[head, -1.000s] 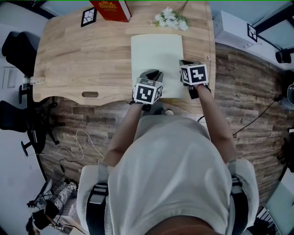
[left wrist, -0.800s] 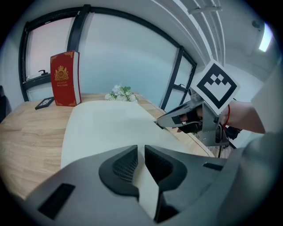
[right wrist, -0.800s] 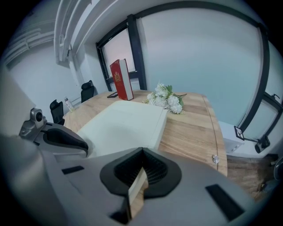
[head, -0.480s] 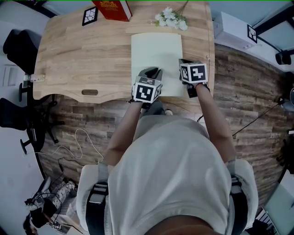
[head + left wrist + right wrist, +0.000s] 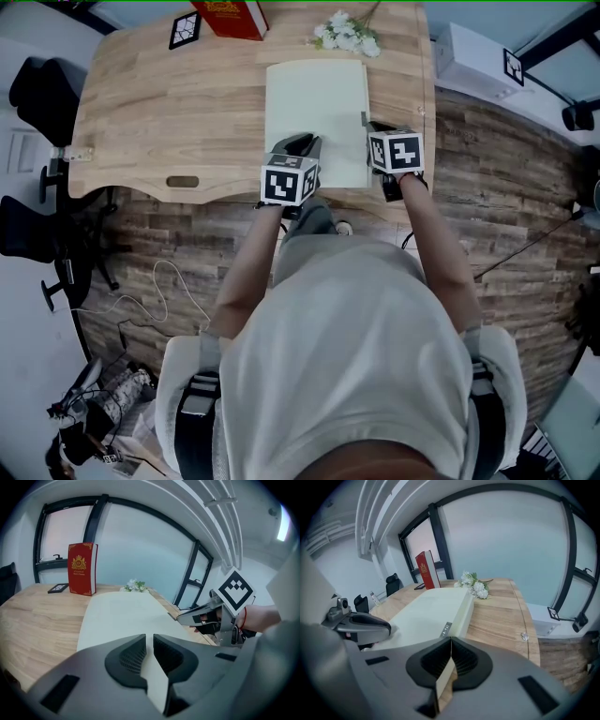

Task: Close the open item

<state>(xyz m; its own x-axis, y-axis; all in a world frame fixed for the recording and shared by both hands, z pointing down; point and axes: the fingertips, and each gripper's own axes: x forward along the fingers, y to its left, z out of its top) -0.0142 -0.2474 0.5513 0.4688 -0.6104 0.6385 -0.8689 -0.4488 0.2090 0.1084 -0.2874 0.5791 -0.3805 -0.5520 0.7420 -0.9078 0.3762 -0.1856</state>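
A flat cream case (image 5: 317,112) lies shut on the wooden desk (image 5: 169,122); its lid rests level in the left gripper view (image 5: 122,616) and the right gripper view (image 5: 431,613). My left gripper (image 5: 302,145) hovers over the case's near left corner, its jaws (image 5: 149,651) a narrow gap apart, with only the lid's surface showing through. My right gripper (image 5: 375,127) sits at the case's near right edge, jaws (image 5: 451,656) shut, with nothing visibly held, beside a small metal clasp (image 5: 446,630). Each gripper shows in the other's view: the right gripper (image 5: 180,617) and the left gripper (image 5: 386,629).
A red book (image 5: 228,19) stands upright at the desk's far edge beside a marker card (image 5: 184,30). White flowers (image 5: 349,37) lie just beyond the case. A white unit (image 5: 473,56) stands off the desk's right side and black chairs (image 5: 37,103) to the left.
My left gripper has edged slightly to the left along the case's near edge. The right gripper and the case stay where they were.
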